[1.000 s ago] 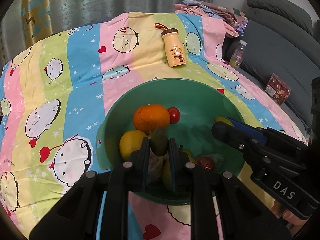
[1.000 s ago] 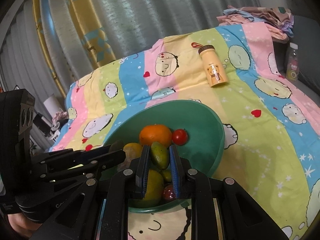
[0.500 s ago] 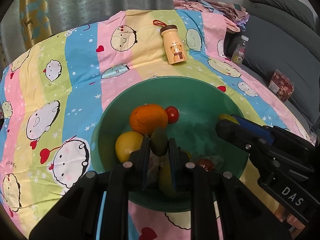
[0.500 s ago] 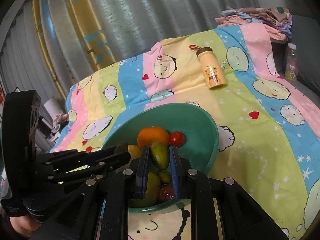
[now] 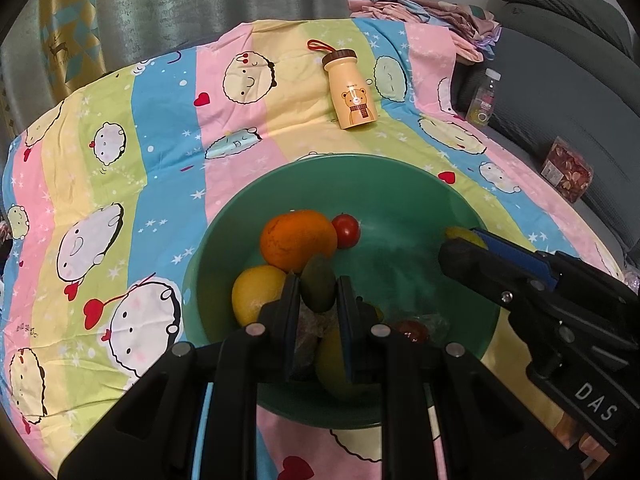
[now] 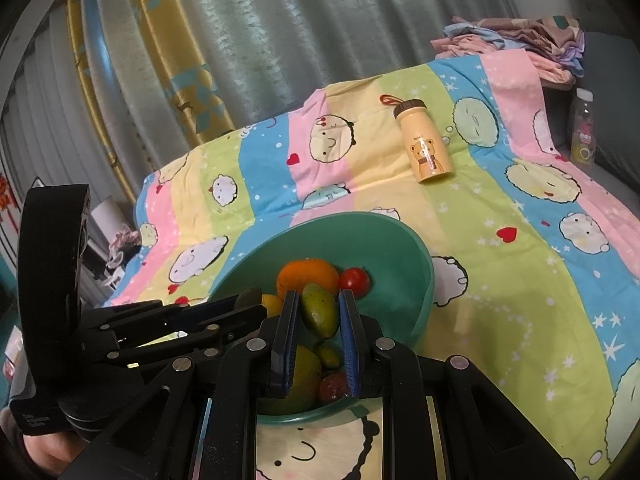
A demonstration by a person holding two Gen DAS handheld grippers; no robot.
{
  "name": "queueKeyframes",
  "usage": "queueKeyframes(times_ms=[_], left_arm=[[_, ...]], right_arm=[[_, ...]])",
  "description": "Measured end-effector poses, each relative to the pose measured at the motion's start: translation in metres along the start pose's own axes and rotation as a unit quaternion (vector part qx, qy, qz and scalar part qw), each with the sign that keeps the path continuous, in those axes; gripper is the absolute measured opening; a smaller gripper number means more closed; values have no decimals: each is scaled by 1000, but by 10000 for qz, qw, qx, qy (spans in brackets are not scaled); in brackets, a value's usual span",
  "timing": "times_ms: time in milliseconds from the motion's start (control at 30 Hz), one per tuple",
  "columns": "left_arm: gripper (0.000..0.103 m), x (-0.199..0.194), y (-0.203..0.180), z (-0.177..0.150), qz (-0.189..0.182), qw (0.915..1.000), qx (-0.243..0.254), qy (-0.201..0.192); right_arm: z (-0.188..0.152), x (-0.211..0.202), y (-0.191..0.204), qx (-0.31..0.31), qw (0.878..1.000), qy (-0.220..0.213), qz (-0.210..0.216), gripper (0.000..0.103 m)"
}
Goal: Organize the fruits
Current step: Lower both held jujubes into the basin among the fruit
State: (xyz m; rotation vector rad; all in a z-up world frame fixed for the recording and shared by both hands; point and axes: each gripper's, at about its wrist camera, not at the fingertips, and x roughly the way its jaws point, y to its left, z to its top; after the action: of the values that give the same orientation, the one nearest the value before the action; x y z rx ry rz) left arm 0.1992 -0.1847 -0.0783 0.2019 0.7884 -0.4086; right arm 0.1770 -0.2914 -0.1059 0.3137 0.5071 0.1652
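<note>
A green bowl (image 5: pixel 360 162) (image 6: pixel 344 220) sits on a cartoon-print sheet and holds an orange (image 5: pixel 298 238), a red tomato (image 5: pixel 346 230), a lemon (image 5: pixel 256 292) and other fruits lower down. Over the bowl's near side, my left gripper (image 5: pixel 317 280) is shut on a dark green fruit (image 5: pixel 318 288). To its right, my right gripper (image 5: pixel 464 242) (image 6: pixel 318 296) is shut on a green-yellow mango (image 6: pixel 318 312), also above the bowl. In the right wrist view the left gripper (image 6: pixel 256 304) reaches in from the left, just beside the right one.
A yellow bear-print bottle (image 5: pixel 352 92) (image 6: pixel 426 148) lies on the sheet beyond the bowl. At the right are a grey sofa (image 5: pixel 560 92), a clear plastic bottle (image 5: pixel 482 100), a red box (image 5: pixel 566 174) and folded clothes (image 5: pixel 424 8). Curtains hang behind.
The left wrist view has shifted a little, with the bowl reaching slightly lower in it. Both grips on the fruits are unchanged.
</note>
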Motion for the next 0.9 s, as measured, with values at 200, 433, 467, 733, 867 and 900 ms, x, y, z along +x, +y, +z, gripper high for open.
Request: queueKeyframes(times_ms=[200, 433, 467, 733, 867, 900], left_arm=[[18, -1, 2, 0, 16, 10000, -4, -3], [18, 0, 0, 0, 36, 10000, 19, 15], [18, 0, 0, 0, 39, 10000, 19, 14], [18, 0, 0, 1, 46, 10000, 45, 16], [18, 0, 1, 1, 54, 10000, 49, 18], [18, 0, 1, 1, 48, 10000, 47, 19]], right_arm=[[1, -1, 3, -24, 10000, -11, 3, 22], [2, -1, 4, -56, 10000, -7, 24, 22], [1, -1, 4, -55, 10000, -9, 21, 22], [2, -1, 5, -94, 10000, 1, 20, 22], [2, -1, 5, -113, 9999, 5, 25, 22], [2, -1, 5, -113, 9999, 6, 28, 22]])
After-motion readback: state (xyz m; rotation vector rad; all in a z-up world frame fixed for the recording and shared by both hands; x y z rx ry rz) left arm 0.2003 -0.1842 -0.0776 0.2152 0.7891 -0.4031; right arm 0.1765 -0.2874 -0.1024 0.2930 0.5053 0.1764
